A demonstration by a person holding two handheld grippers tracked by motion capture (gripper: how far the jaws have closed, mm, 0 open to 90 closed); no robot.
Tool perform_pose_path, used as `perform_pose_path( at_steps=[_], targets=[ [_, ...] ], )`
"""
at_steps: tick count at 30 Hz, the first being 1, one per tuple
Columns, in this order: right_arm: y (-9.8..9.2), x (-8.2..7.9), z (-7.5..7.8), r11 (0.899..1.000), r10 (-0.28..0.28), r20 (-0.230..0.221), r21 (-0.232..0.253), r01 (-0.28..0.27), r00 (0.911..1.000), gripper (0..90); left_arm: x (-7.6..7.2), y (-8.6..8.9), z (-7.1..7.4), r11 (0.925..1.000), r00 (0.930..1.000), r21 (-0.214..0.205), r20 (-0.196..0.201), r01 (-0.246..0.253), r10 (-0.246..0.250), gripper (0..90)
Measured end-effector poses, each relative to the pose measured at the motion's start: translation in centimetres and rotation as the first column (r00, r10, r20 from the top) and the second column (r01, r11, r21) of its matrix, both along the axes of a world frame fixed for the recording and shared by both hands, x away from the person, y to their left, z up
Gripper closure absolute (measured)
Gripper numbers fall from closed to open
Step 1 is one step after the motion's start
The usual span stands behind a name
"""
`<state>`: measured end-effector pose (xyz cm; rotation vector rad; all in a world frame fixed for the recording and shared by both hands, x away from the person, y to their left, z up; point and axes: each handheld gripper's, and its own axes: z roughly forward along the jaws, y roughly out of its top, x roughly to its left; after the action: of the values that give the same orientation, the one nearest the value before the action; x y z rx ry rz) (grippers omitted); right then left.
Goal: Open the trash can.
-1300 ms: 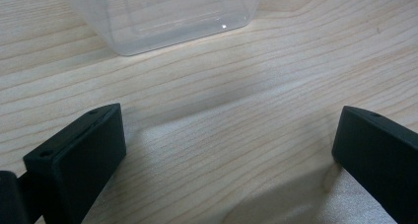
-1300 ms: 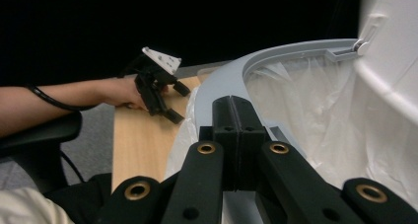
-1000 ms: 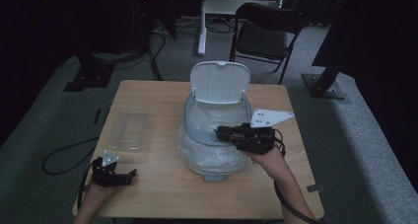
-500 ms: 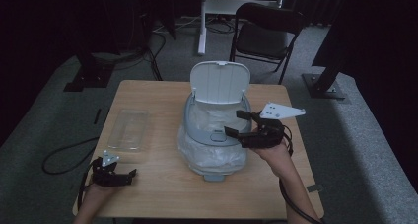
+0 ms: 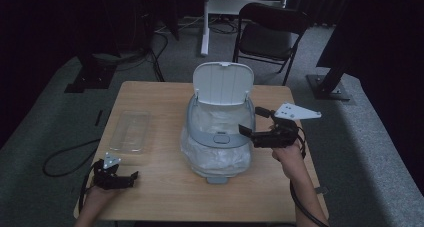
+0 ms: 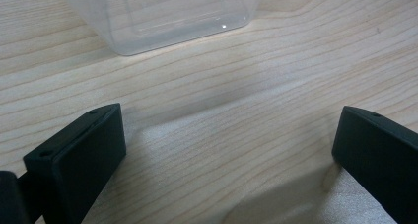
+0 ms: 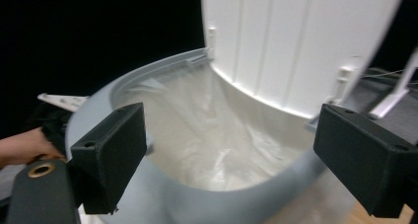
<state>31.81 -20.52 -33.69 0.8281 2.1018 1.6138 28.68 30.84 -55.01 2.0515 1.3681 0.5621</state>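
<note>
A grey bin (image 5: 218, 137) stands mid-table with its white lid (image 5: 222, 83) raised and a clear bag liner (image 5: 215, 154) hanging over its rim. My right gripper (image 5: 251, 121) hovers at the bin's right rim and points left at it. Its jaws have just been opening and stand open with nothing pinched. In the right gripper view its jaws (image 7: 231, 155) frame the rim (image 7: 148, 81), the liner (image 7: 217, 135) and the lid (image 7: 296, 41). At the front left corner my left gripper (image 5: 132, 178) rests open on the wood. Bare wood lies between its jaws (image 6: 226, 150).
A clear plastic tray (image 5: 131, 131) lies on the left of the wooden table (image 5: 165, 197), and its near end (image 6: 157, 17) lies just ahead of the left jaws. A black chair (image 5: 270, 34) and a white stand (image 5: 205, 22) sit beyond the far edge.
My right gripper has drawn back to the right, from over the bin's opening to its right rim, and its jaws have spread wide. The left gripper has not moved.
</note>
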Motion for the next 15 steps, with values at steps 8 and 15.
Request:
perform_pose_path(
  at_steps=[8,15],
  targets=[
    [-1.7,0.1,-0.7,0.996,-0.088,0.036,-0.009,0.088,0.9955,12.3,0.0,0.0,0.0,1.0000,1.0000,0.000,0.000,0.000,0.000,0.6],
    [-3.7,0.2,-1.3,0.988,-0.152,0.036,0.008,0.151,0.9878,12.4,0.0,0.0,0.0,1.0000,1.0000,0.000,0.000,0.000,0.000,0.6]
  ],
)
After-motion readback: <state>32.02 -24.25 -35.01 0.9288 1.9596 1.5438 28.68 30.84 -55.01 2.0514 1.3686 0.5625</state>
